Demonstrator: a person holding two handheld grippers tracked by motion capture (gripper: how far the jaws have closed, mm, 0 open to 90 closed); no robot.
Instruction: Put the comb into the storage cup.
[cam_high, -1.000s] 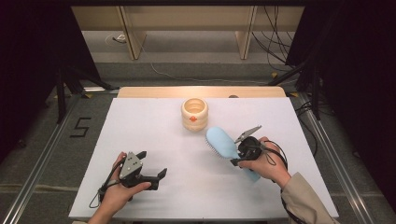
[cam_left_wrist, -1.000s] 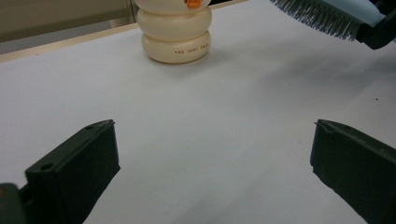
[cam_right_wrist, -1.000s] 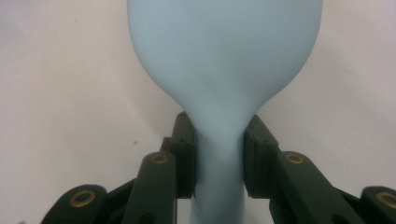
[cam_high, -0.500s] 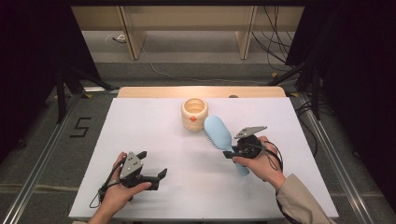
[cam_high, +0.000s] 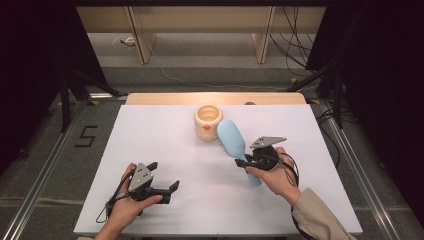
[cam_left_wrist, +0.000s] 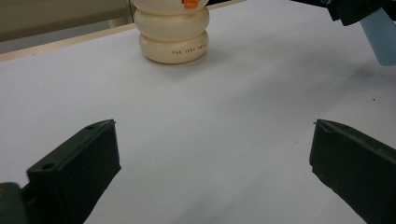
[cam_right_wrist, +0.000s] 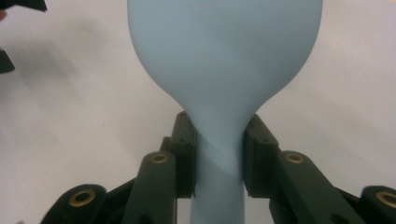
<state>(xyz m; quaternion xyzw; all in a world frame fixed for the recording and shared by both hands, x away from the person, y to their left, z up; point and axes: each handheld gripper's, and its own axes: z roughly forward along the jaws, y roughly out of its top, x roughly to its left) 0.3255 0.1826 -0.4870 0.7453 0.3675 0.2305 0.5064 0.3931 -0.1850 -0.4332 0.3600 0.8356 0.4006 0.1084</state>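
A light blue hairbrush (cam_high: 231, 138) hangs above the white table, its head near the cream ribbed cup (cam_high: 208, 121). My right gripper (cam_high: 246, 161) is shut on the hairbrush's neck (cam_right_wrist: 219, 154), both jaws pressed against it. The brush's bristles face left and down in the high view. The cup (cam_left_wrist: 173, 32) has an orange mark and stands at the back middle. My left gripper (cam_high: 165, 187) rests low at the front left, open, with bare table between its wide-apart jaws. The handle end (cam_left_wrist: 380, 39) of the brush shows at the upper right of the left gripper view.
The white table top (cam_high: 165, 150) stretches between the two hands. A wooden strip (cam_high: 215, 98) runs along its far edge. Metal rails (cam_high: 42, 165) flank the table, and cables lie on the floor behind.
My right gripper has lifted the hairbrush and swung its head up and left toward the cup. The left gripper has stayed put.
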